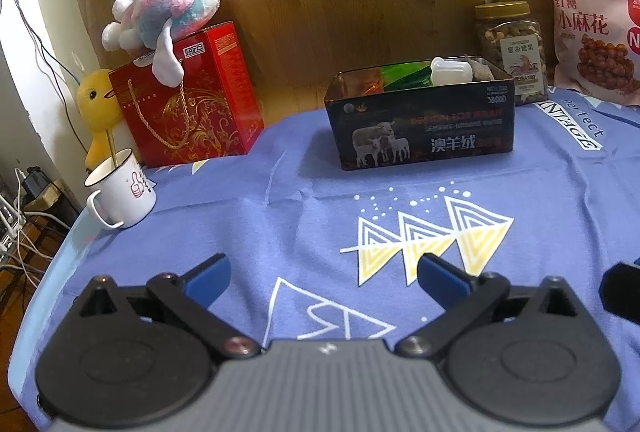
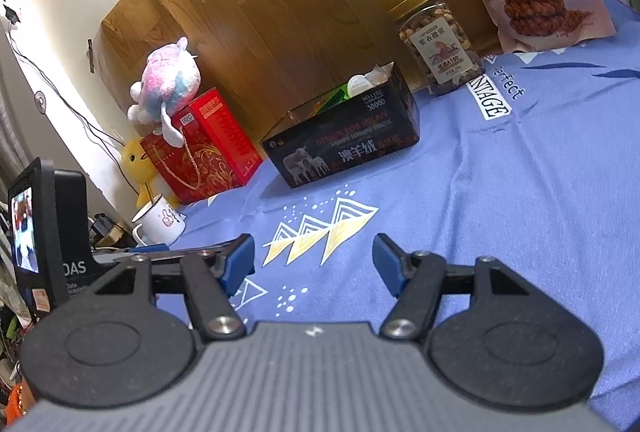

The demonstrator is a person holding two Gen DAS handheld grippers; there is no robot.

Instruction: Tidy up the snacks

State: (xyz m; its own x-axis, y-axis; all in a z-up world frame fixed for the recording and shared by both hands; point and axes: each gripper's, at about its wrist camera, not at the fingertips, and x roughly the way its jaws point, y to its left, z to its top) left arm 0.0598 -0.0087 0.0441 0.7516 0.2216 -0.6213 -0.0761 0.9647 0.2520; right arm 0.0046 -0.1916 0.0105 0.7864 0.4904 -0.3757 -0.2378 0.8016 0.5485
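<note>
Both of my tongs hover low over the blue patterned tablecloth (image 1: 304, 199): the left gripper (image 1: 324, 280) is spread wide with nothing between its blue pads, and the right gripper (image 2: 313, 264) is likewise open and empty. Ahead sits the dark sheep-printed box (image 1: 424, 127) with snacks already in it. Behind it, to the right, stand the nut jar (image 1: 512, 51) and the pink snack bag (image 1: 592, 35). At far left I see a white mug (image 1: 120, 191) and a red gift box (image 1: 192, 103).

Open dark box (image 1: 424, 127) of snacks, nut jar (image 1: 514, 47) and pink snack bag (image 1: 592, 31) behind.
</note>
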